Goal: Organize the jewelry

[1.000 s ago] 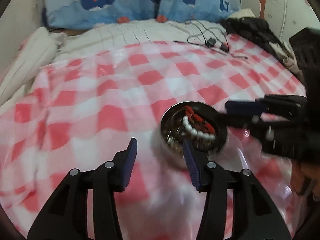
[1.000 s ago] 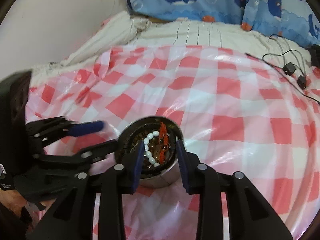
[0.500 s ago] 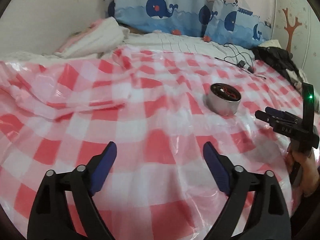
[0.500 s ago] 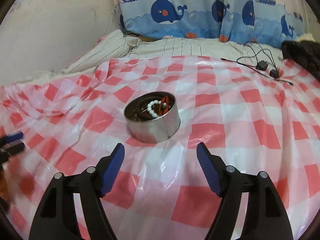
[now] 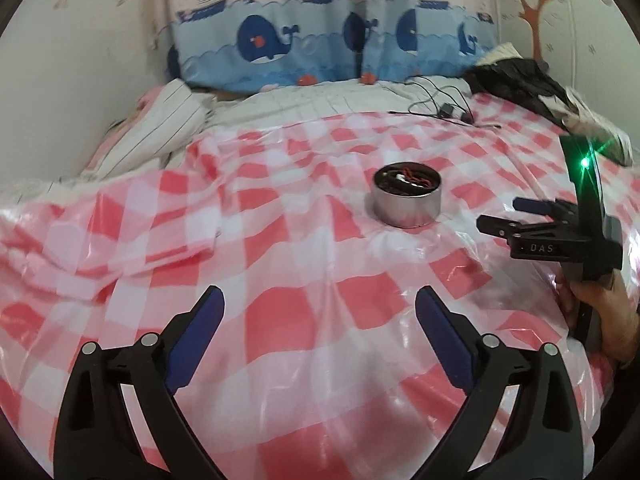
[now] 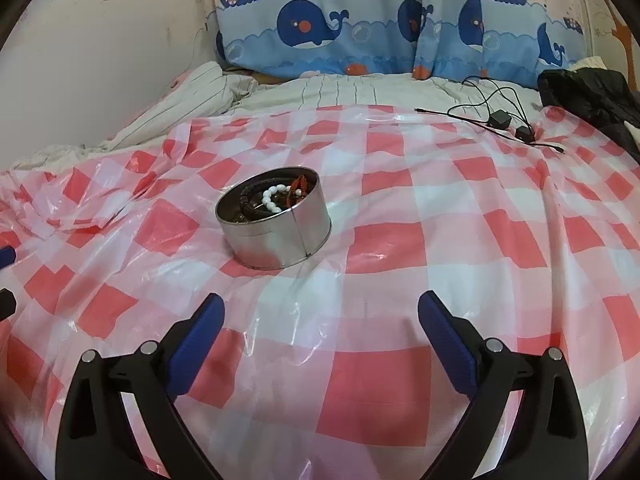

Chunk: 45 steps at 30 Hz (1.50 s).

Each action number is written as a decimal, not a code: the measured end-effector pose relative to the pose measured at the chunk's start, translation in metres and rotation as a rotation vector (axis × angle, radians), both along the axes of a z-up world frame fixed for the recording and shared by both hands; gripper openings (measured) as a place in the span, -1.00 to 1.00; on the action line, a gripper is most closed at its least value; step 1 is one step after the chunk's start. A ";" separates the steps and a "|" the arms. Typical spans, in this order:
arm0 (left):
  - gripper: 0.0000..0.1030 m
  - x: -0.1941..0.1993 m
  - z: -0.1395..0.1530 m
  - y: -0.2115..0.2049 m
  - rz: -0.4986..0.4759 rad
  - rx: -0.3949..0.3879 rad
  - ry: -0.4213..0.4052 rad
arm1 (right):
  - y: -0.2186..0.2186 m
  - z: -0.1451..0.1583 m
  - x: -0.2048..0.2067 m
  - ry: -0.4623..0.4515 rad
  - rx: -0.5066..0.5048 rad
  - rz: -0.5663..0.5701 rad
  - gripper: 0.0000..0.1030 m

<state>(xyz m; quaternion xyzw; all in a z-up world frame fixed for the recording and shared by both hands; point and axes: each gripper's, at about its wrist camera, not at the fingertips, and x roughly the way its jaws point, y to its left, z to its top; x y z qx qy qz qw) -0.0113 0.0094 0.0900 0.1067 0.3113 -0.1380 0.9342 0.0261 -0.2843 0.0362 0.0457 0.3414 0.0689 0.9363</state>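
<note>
1. The tin (image 6: 276,224) sat upright on the red-checked sheet (image 6: 400,240), toward the far middle, with the white beads (image 6: 272,200), a dark band (image 6: 250,200) and a red cord (image 6: 299,184) inside.
2. Left gripper (image 5: 320,312) was spread wide, nothing in it, hovering over the near sheet, well short of the tin.
3. Right gripper (image 6: 322,316) was just as wide, also empty, tin just beyond and left of its gap.
4. In the left view the right gripper (image 5: 504,216) sat to the tin's (image 5: 407,202) right, apart from it.
5. Black cables (image 6: 500,116) lay far right; whale pillows (image 6: 320,32) at the back.
</note>
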 end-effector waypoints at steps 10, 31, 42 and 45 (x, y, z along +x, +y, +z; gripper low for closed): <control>0.85 -0.021 -0.009 -0.046 -0.057 0.044 0.004 | 0.005 0.020 -0.038 -0.049 0.019 0.001 0.86; 0.85 -0.066 -0.043 -0.096 0.095 0.081 0.027 | -0.005 0.004 -0.104 0.021 0.044 -0.101 0.86; 0.85 -0.049 -0.036 -0.060 0.170 -0.012 0.034 | 0.002 -0.003 -0.099 0.048 -0.006 -0.098 0.86; 0.85 -0.044 -0.036 -0.055 0.179 -0.012 0.037 | 0.004 -0.004 -0.099 0.049 -0.015 -0.094 0.86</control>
